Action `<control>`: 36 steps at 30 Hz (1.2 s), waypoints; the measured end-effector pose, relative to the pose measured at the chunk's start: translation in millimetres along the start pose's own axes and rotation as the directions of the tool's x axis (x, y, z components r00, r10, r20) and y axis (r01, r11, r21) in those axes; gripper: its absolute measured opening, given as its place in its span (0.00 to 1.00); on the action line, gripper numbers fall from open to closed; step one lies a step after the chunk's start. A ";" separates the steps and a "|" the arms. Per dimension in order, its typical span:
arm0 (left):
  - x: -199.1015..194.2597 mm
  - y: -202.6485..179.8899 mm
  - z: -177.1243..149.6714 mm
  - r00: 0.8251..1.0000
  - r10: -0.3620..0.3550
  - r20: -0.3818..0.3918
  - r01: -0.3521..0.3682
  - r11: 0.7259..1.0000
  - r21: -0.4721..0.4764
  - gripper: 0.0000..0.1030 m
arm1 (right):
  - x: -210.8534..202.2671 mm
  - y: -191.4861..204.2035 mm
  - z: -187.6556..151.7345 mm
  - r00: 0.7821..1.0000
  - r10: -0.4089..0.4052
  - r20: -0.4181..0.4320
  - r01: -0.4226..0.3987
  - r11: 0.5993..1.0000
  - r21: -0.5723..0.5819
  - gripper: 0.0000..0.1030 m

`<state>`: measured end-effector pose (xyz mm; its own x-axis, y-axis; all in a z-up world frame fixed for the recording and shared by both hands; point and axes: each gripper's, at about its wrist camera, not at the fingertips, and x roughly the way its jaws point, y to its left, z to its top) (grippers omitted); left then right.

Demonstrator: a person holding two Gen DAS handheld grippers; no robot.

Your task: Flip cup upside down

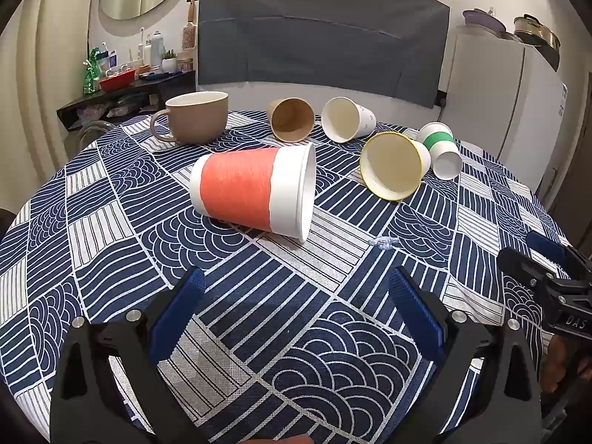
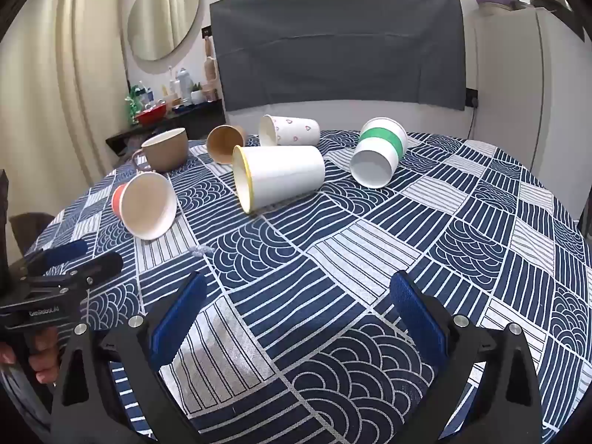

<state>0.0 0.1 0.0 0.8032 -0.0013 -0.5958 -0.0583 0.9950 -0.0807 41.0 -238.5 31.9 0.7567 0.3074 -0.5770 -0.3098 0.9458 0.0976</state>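
Tablecloth (image 1: 111, 192): orange cup (image 1: 255, 190) on side, mouth rightward.

Orange-banded white paper cup (image 1: 255, 192) on its side, mouth rightward, on tablecloth

White lettering "DAS", cut off by the frame edge, on the black body of the right gripper (image 1: 547, 259), seen in the left wrist view. Small white lettering resembling "GenRobot.AI", partly blurred, on the black body of the left gripper (image 2: 74, 257), seen in the right wrist view.
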 end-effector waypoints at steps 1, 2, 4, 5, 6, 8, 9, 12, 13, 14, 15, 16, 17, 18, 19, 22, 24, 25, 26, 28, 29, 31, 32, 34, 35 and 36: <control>0.0 0.0 0.0 1.000 -0.001 0.000 0.001 1.000 -0.001 0.94 | 0.0 0.0 -0.1 1.000 0.000 0.001 0.000 1.000 0.000 0.92; 0.1 0.0 0.0 1.000 -0.001 -0.001 0.001 1.000 0.000 0.94 | 0.1 0.0 -0.1 1.000 0.000 0.001 0.000 1.000 0.000 0.92; 0.1 -0.2 0.1 1.000 -0.002 -0.001 0.002 1.000 0.001 0.94 | 0.3 0.0 -0.2 1.000 0.000 0.000 0.000 1.000 0.001 0.92; 0.1 -0.2 0.2 1.000 -0.003 -0.001 0.003 1.000 0.001 0.94 | 0.4 -0.1 -0.3 1.000 0.001 -0.001 -0.001 1.000 0.001 0.92; 0.1 -0.3 0.3 1.000 -0.004 -0.001 0.004 1.000 0.002 0.94 | 0.5 -0.1 -0.3 1.000 0.001 -0.001 -0.001 1.000 0.002 0.92; -0.1 0.0 0.0 1.000 -0.002 0.000 0.002 1.000 -0.001 0.94 | 0.6 -0.1 -0.5 1.000 0.002 -0.002 -0.002 1.000 0.002 0.92; -0.1 0.0 0.0 1.000 -0.002 0.000 0.002 1.000 -0.001 0.94 | 0.9 0.0 -0.6 1.000 0.001 -0.001 -0.001 1.000 0.000 0.92; -0.3 0.0 0.0 1.000 -0.002 0.000 0.002 1.000 -0.001 0.94 | 0.8 -0.2 -0.6 1.000 0.001 -0.001 -0.001 1.000 0.001 0.92; -0.2 0.0 0.0 1.000 -0.001 0.000 0.001 1.000 -0.001 0.94 | 0.7 -0.3 -0.7 1.000 0.001 0.000 -0.001 1.000 0.001 0.92; -0.2 0.1 0.0 1.000 -0.001 0.001 0.001 1.000 -0.002 0.94 | 1.1 -0.4 -0.6 1.000 0.001 -0.001 -0.001 1.000 0.001 0.92; -0.2 0.1 0.0 1.000 -0.002 0.001 0.002 1.000 -0.001 0.94 | 1.2 -0.4 -0.6 1.000 0.000 -0.002 0.000 1.000 0.001 0.92; -0.1 0.1 0.0 1.000 -0.001 0.001 0.001 1.000 -0.002 0.94 | 1.2 -0.4 -0.5 1.000 0.000 -0.002 0.000 1.000 0.001 0.92; -0.1 0.1 0.0 1.000 -0.001 0.001 0.001 1.000 -0.002 0.94 | 1.2 -0.4 -0.5 1.000 0.001 -0.002 -0.001 1.000 0.001 0.92; -0.1 0.2 0.0 1.000 -0.002 0.001 0.002 1.000 -0.002 0.94 | 1.4 -0.5 -0.5 1.000 0.001 -0.003 -0.001 1.000 0.000 0.92; -0.1 0.1 0.0 1.000 -0.002 0.001 0.002 1.000 -0.002 0.94 | 1.3 -0.4 -0.5 1.000 0.001 -0.003 -0.001 1.000 0.001 0.92; -0.1 0.0 -0.1 1.000 -0.002 0.000 0.002 1.000 -0.001 0.94 | 1.2 0.0 -0.4 1.000 0.001 -0.003 -0.001 1.000 0.001 0.92; -0.6 0.1 -0.2 1.000 -0.002 0.001 0.002 1.000 -0.001 0.94 | 1.3 0.3 -0.3 1.000 0.001 -0.004 -0.001 1.000 0.001 0.92; -0.3 0.1 -0.1 1.000 -0.002 0.001 0.002 1.000 -0.001 0.94 | 1.3 0.4 -0.3 1.000 0.001 -0.004 -0.001 1.000 0.000 0.92; -0.2 0.0 -0.1 1.000 -0.002 0.000 0.002 1.000 -0.001 0.94 | 1.2 0.5 -0.3 1.000 0.001 -0.004 -0.001 1.000 0.001 0.92; -0.3 0.1 -0.1 1.000 -0.002 0.000 0.002 1.000 -0.001 0.94 | 1.3 0.8 -0.2 1.000 0.000 -0.004 0.000 1.000 0.001 0.92; -0.2 0.1 -0.1 1.000 -0.003 0.000 0.003 1.000 -0.001 0.94 | 1.4 0.8 -0.2 1.000 0.000 -0.004 0.000 1.000 0.001 0.92; -0.3 0.0 -0.2 1.000 -0.005 0.000 0.005 1.000 0.000 0.94 | 1.5 0.8 -0.1 1.000 0.000 -0.004 0.000 1.000 0.002 0.92; -0.5 -0.1 -0.2 1.000 -0.005 0.000 0.005 1.000 0.001 0.94 | 1.7 0.9 0.0 1.000 0.000 -0.005 0.000 1.000 0.001 0.92; -2.5 3.5 0.9 1.000 -0.005 0.000 0.005 1.000 0.001 0.94 | 1.9 0.9 0.1 1.000 0.001 -0.005 0.000 1.000 0.001 0.92; -2.9 4.1 1.0 1.000 -0.005 0.000 0.005 1.000 0.001 0.94 | 2.0 0.9 0.1 1.000 0.001 -0.005 -0.001 1.000 0.000 0.92; -1.6 8.2 -0.7 1.000 -0.005 0.000 0.005 1.000 0.001 0.94 | 2.1 0.9 0.2 1.000 0.001 -0.005 -0.001 1.000 0.001 0.92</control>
<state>-2.2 8.2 -0.3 0.8037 -0.0064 -0.5950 -0.0538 0.9951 -0.0834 42.5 -236.9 30.9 0.7534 0.3076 -0.5811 -0.3098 0.9456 0.0989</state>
